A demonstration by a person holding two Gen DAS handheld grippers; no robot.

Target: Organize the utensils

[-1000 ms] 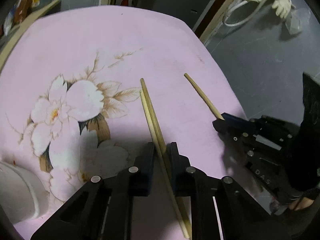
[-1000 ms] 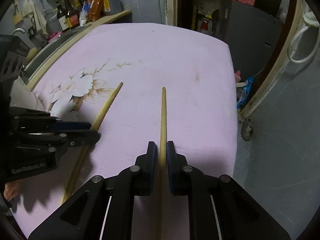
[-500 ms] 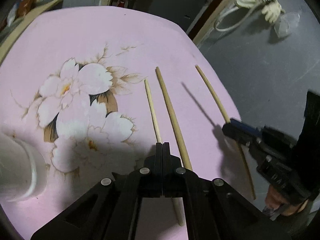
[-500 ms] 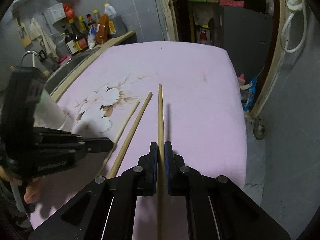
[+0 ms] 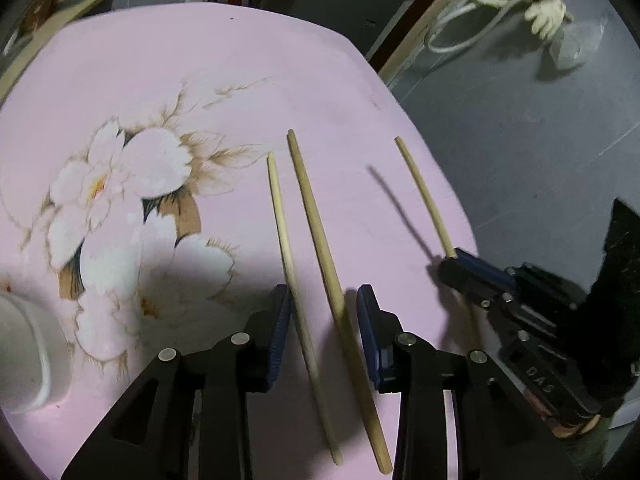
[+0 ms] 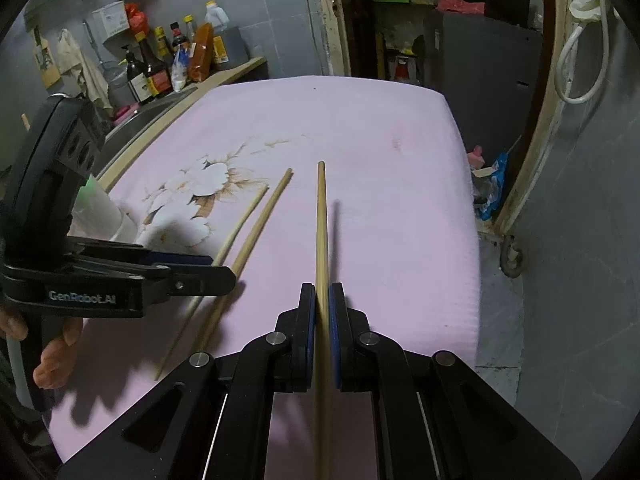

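Note:
Two wooden chopsticks lie side by side on the pink flowered cloth [image 5: 208,64]: a thin chopstick [image 5: 280,216] and a thicker chopstick [image 5: 316,224]. My left gripper [image 5: 322,314] straddles both and its jaws are opening; the pads do not press on them. From the right wrist view these two chopsticks [image 6: 248,220] run under the left gripper [image 6: 218,270]. My right gripper [image 6: 322,300] is shut on a third chopstick [image 6: 321,216], raised above the cloth and casting a shadow. In the left wrist view that right gripper [image 5: 454,262] is at the cloth's right edge.
A white cup [image 5: 20,356] stands at the near left, also visible as the cup [image 6: 100,208] behind the left gripper. Sauce bottles [image 6: 160,68] line a counter at the back left. The table drops off to grey floor [image 6: 560,280] on the right. A hand [image 6: 52,344] holds the left gripper.
The left gripper, first closed around the two chopsticks and then shut with nothing in it, now stands open over them as they lie apart. The right gripper still holds its chopstick.

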